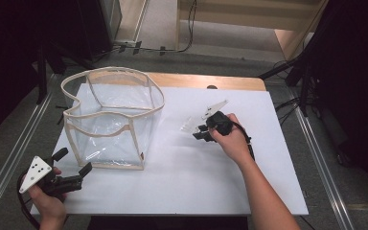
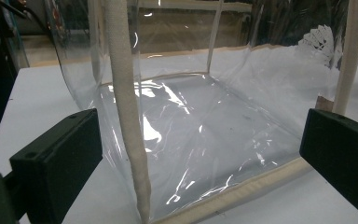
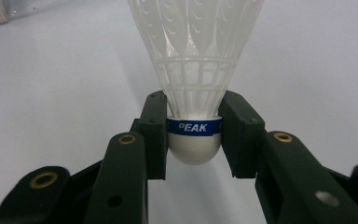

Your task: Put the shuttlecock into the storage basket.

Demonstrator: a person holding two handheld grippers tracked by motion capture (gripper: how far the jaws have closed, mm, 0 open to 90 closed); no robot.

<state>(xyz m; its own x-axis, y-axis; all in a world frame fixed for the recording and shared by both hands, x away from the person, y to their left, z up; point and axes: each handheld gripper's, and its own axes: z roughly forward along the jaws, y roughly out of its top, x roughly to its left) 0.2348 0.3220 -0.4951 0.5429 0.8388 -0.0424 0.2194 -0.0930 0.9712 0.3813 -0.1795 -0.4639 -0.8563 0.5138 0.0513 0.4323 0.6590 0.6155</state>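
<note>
Shuttlecock (image 3: 195, 135) base clamped between right gripper (image 3: 194, 133) fingers; left gripper (image 2: 200, 154) fingers spread, empty

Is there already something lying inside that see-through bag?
No, the clear bag shows only its bare bottom panel through the plastic, while the shuttlecock sits clamped in the right tongs outside it.

Count on the white-topped counter (image 1: 182, 182): one clear plastic box-shaped bag with cream fabric trim (image 1: 112, 117); one white plastic shuttlecock with a rounded white cap and a blue band reading PEAK (image 3: 194, 70). Handheld tools: two black two-jaw grippers, left (image 1: 74, 167) and right (image 1: 202, 134), each with two fingers (image 2: 58, 161). Hands in the high view: two.
</note>
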